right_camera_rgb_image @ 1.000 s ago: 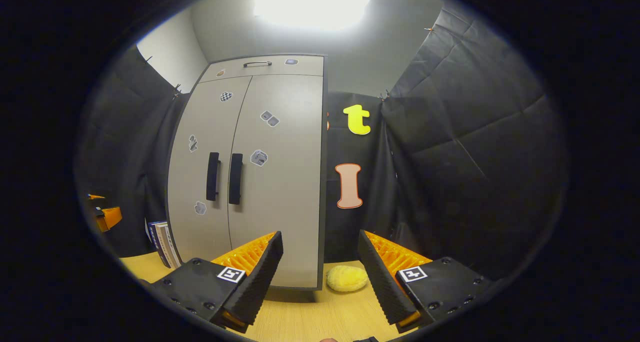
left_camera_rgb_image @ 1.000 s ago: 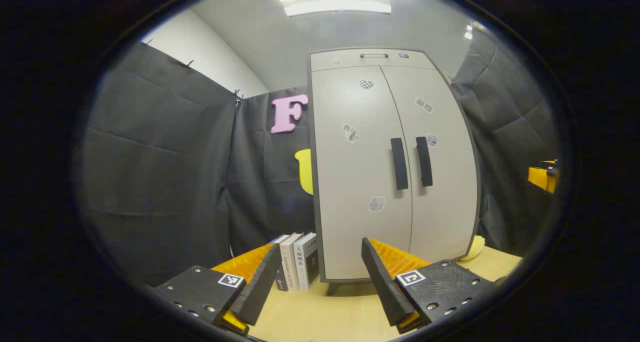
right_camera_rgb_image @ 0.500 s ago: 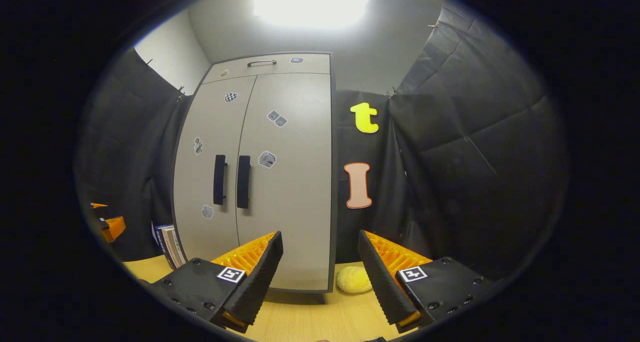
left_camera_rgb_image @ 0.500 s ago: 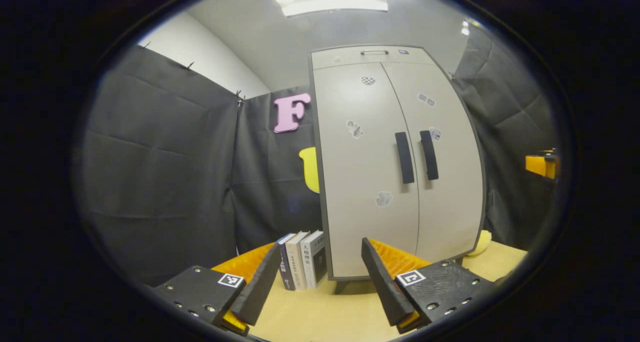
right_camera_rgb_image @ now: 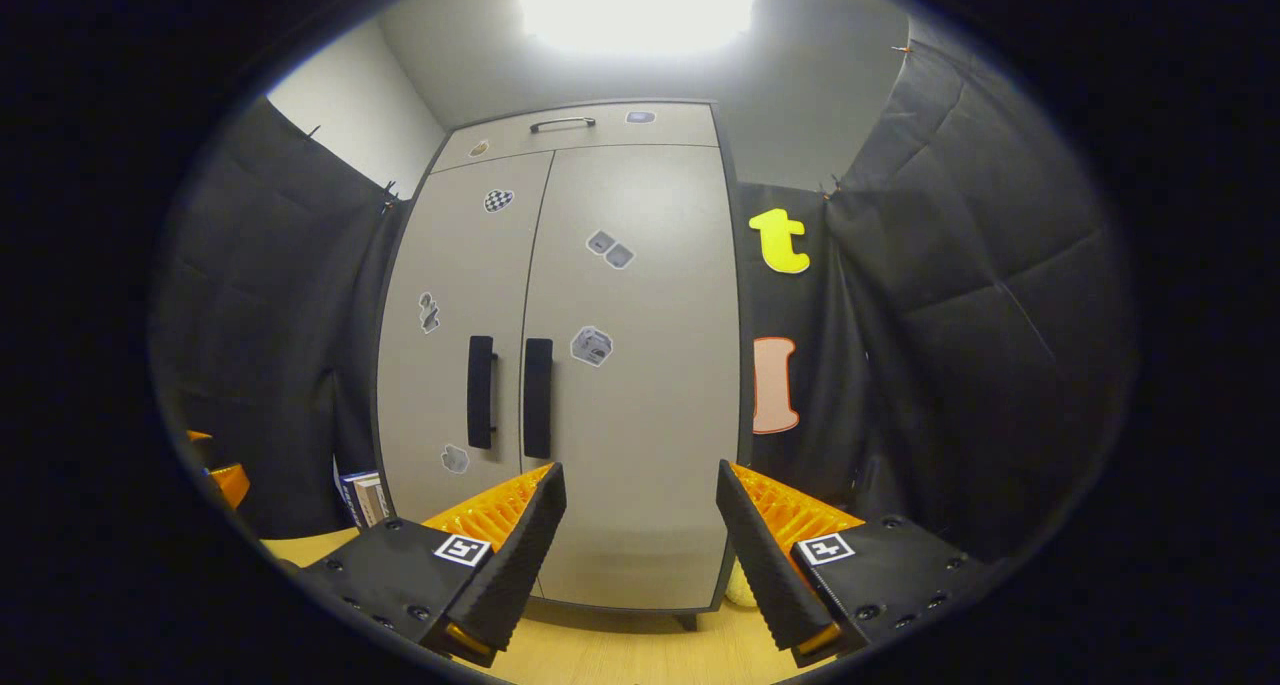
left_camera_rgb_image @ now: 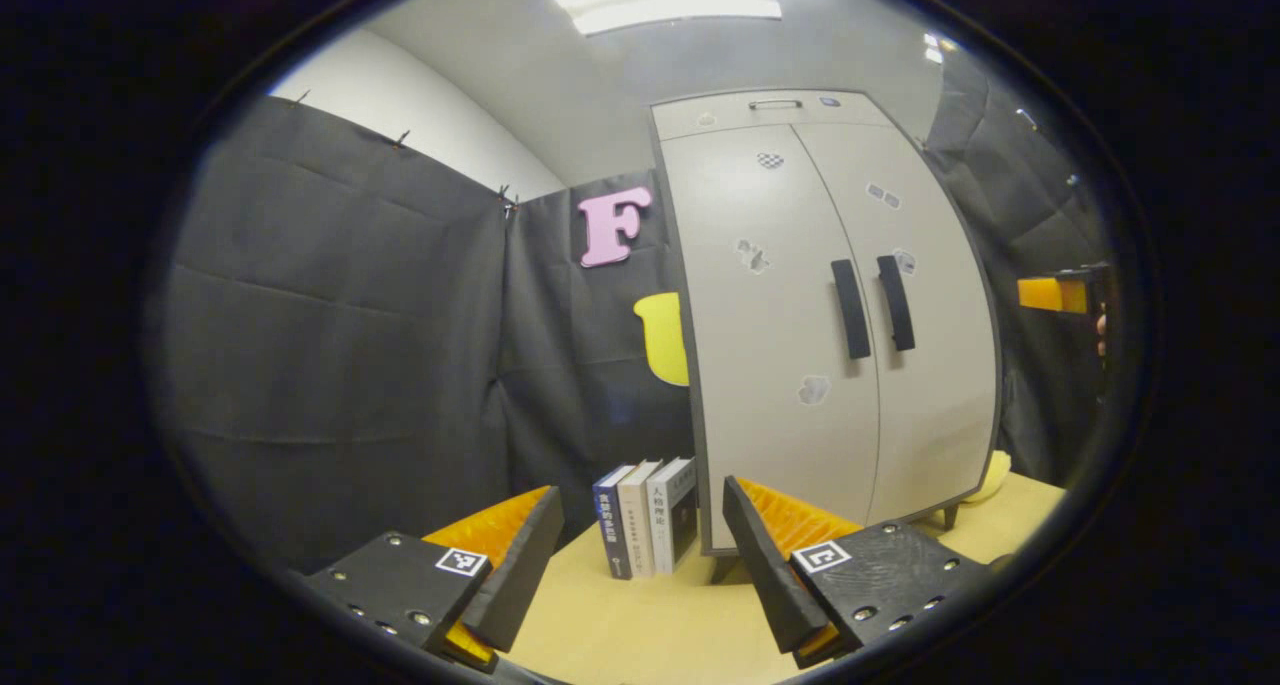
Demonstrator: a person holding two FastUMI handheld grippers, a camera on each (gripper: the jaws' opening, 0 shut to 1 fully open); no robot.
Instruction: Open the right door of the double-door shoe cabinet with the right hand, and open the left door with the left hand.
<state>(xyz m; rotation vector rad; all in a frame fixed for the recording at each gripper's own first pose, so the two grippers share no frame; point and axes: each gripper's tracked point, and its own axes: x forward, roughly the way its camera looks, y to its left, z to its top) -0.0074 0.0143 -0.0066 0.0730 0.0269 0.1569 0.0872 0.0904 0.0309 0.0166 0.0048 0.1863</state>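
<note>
Since a second ago the shoe cabinet (right_camera_rgb_image: 560, 365) has grown larger and slid toward the middle of the right gripper view, while in the left gripper view it has drifted rightward, baring more of the books (left_camera_rgb_image: 648, 515) beside it. Both doors are shut: the left door (right_camera_rgb_image: 455, 325) and the right door (right_camera_rgb_image: 635, 365) meet at a centre seam, with the left handle (right_camera_rgb_image: 481, 392) and right handle (right_camera_rgb_image: 538, 397) standing upright on either side of it. That cabinet stands on the table (right_camera_rgb_image: 600, 655) on short legs. Left of the cabinet the books stand upright, just beside its side wall; a yellow soft thing (left_camera_rgb_image: 992, 477) lies at its right foot. The right claw (right_camera_rgb_image: 640, 550) hangs before the right door with fingers spread wide, holding nothing, apart from the handle. The left claw (left_camera_rgb_image: 640, 565) is likewise spread and empty, in front of the cabinet's left corner.
</note>
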